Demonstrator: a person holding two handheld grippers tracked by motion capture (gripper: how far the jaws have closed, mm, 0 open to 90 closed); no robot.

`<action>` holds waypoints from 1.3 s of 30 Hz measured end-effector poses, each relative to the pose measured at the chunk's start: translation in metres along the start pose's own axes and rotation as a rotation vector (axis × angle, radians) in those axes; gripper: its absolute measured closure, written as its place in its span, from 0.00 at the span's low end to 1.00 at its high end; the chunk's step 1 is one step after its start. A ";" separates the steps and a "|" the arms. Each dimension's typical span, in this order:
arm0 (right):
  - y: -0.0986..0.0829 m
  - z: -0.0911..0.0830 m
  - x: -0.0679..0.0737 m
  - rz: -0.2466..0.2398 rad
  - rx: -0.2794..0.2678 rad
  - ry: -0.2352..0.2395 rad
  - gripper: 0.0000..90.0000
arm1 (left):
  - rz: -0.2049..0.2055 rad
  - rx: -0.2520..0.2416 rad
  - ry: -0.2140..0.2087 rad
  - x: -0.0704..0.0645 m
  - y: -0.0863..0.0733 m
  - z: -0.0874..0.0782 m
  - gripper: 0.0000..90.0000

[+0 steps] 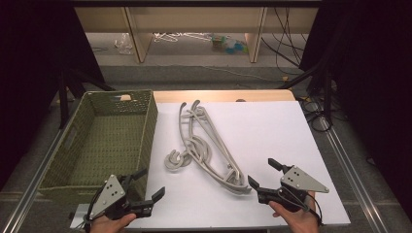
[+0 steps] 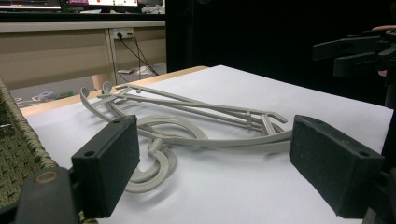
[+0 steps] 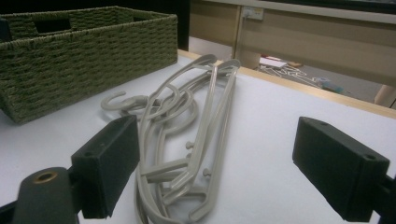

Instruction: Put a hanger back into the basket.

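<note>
both hand-held grippers, left (image 1: 145, 187) and right (image 1: 262, 174), gape wide near the hangers (image 1: 206, 145); approach step, next likely closing on one.

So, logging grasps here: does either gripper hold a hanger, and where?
Nothing is held. Left gripper and right gripper are open, short of the hangers.

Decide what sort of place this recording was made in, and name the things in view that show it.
Probably a lab or recording workspace, not a home: a table under a white sheet, black curtains at both sides, loose cables on the floor, and bare wooden benches behind.
</note>
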State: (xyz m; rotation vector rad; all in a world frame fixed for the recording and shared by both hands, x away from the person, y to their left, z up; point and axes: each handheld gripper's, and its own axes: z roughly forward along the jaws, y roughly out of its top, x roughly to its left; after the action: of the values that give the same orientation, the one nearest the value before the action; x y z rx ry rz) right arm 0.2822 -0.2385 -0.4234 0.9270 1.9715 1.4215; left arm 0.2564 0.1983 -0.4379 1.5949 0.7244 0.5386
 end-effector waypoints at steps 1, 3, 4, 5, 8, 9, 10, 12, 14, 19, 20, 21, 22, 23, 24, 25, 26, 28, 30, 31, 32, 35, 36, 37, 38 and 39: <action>0.000 0.000 0.000 0.000 -0.003 -0.003 0.18 | 0.000 0.000 0.000 0.000 0.000 0.000 0.18; 0.000 0.001 0.001 -0.011 -0.003 -0.003 0.18 | 0.001 0.001 0.001 0.000 0.000 0.000 0.18; 0.000 0.002 0.002 -0.008 0.008 -0.001 0.18 | 0.000 0.000 0.001 0.001 0.000 0.000 0.18; 0.000 0.002 0.002 -0.016 0.011 -0.006 0.18 | 0.000 0.000 0.001 0.001 0.000 0.000 0.18; 0.000 0.003 0.004 -0.019 0.018 0.001 0.18 | 0.001 0.000 0.001 0.001 0.000 0.000 0.18; 0.000 0.004 0.004 -0.024 0.021 0.005 0.18 | 0.002 0.000 0.001 0.001 0.000 0.000 0.18; 0.001 0.005 0.005 -0.026 0.025 0.009 0.18 | 0.002 -0.005 -0.002 0.001 0.000 0.000 0.18; 0.001 0.006 0.006 -0.036 0.032 0.011 0.18 | 0.002 -0.001 0.001 0.001 0.000 0.000 0.18; 0.001 0.006 0.006 -0.033 0.034 0.011 0.18 | 0.003 0.000 0.001 0.001 0.000 0.000 0.18; 0.002 0.010 0.006 -0.039 0.039 0.015 0.18 | 0.006 0.004 0.003 0.001 0.000 0.000 0.18; 0.003 0.012 0.006 -0.060 0.030 0.012 0.18 | 0.006 0.004 0.002 0.001 -0.001 0.000 0.18; 0.004 0.016 0.008 -0.046 0.047 0.036 0.18 | 0.007 0.004 0.002 0.001 -0.001 0.000 0.18; 0.005 0.018 0.008 -0.072 0.063 0.034 0.18 | 0.009 0.006 0.003 0.001 -0.001 0.000 0.18; 0.006 0.022 0.009 -0.077 0.066 0.043 0.18 | 0.010 0.008 0.005 0.001 -0.001 0.001 0.18; 0.008 0.027 0.012 -0.092 0.093 0.059 0.18 | 0.009 0.008 0.005 0.002 -0.001 0.001 0.18; 0.009 0.032 0.013 -0.111 0.120 0.070 0.19 | 0.008 0.007 0.006 0.002 -0.001 0.001 0.18; 0.010 0.038 0.017 -0.133 0.149 0.079 0.19 | 0.009 0.006 0.006 0.002 -0.001 0.001 0.18; 0.012 0.047 0.022 -0.157 0.187 0.104 0.20 | 0.011 0.006 0.008 0.003 -0.001 0.001 0.18; 0.014 0.058 0.029 -0.196 0.235 0.128 0.24 | 0.011 0.008 0.009 0.003 -0.001 0.001 0.18; 0.015 0.065 0.033 -0.218 0.248 0.134 0.26 | 0.011 0.008 0.009 0.003 -0.001 0.000 0.18; 0.016 0.071 0.035 -0.239 0.270 0.147 0.27 | 0.012 0.007 0.009 0.003 -0.001 0.000 0.18; 0.019 0.090 0.043 -0.270 0.353 0.163 0.28 | 0.016 0.004 0.007 0.004 -0.001 0.000 0.18; 0.019 0.097 0.046 -0.280 0.377 0.170 0.28 | 0.011 0.004 0.010 0.003 -0.001 0.000 0.18; 0.020 0.102 0.048 -0.290 0.394 0.176 0.29 | 0.012 0.005 0.010 0.003 -0.001 0.000 0.18; 0.021 0.106 0.050 -0.292 0.403 0.177 0.30 | 0.012 0.007 0.011 0.004 -0.001 0.000 0.18; 0.021 0.111 0.052 -0.293 0.427 0.186 0.32 | 0.006 0.008 0.012 0.003 -0.001 0.000 0.18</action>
State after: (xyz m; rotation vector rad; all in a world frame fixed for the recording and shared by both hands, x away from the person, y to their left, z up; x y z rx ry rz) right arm 0.3378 -0.1283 -0.4381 0.6526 2.4912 0.9696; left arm 0.2587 0.2005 -0.4394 1.6028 0.7318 0.5508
